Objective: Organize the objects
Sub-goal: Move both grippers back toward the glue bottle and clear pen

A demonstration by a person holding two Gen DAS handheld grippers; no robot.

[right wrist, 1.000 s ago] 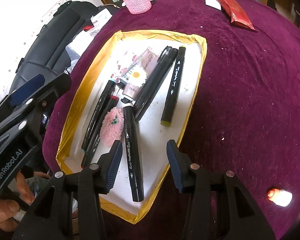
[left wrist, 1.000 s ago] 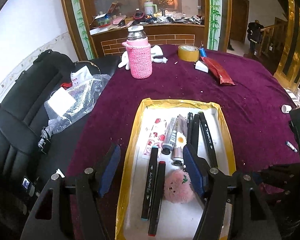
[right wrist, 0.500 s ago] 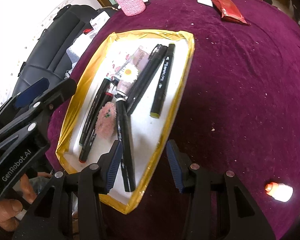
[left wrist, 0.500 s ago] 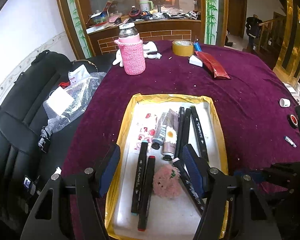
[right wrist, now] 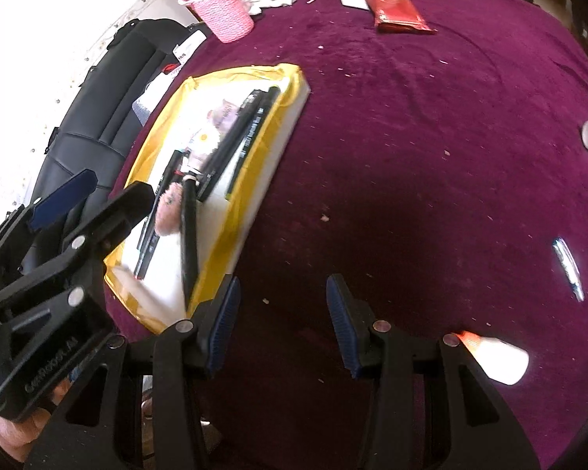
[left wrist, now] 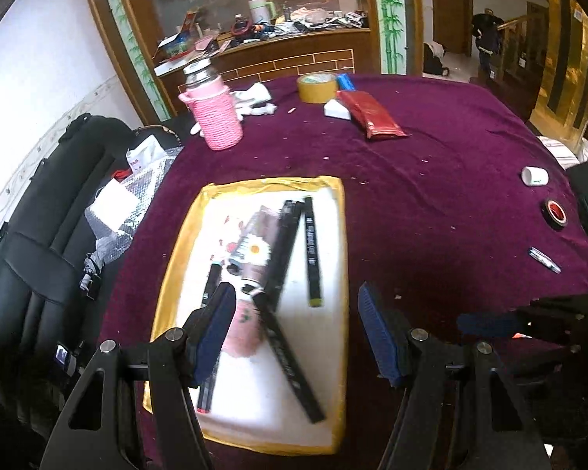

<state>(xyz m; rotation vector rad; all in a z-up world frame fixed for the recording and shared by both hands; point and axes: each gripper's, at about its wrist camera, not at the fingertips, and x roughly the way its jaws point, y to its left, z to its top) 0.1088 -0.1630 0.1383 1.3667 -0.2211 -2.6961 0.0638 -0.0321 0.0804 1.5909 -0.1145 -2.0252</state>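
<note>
Both your tongs, left (left wrist: pixel 294 329) & right (right wrist: pixel 282 325), hung open, empty. Glue bottle (right wrist: pixel 494 356), right of tray (right wrist: pixel 251 156), probably light, slick plastic; grip mid-body.

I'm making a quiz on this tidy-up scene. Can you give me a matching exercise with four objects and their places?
Things:
1. pink pom-pom
2. tape roll
3. red packet
4. glue bottle

Places:
A. on the cloth, just right of the right gripper
B. in the tray among the markers
C. far edge of the table, behind the white eraser
D. lying beside the white eraser, on its right

Pairs: 1-B, 2-C, 3-D, 4-A
</note>
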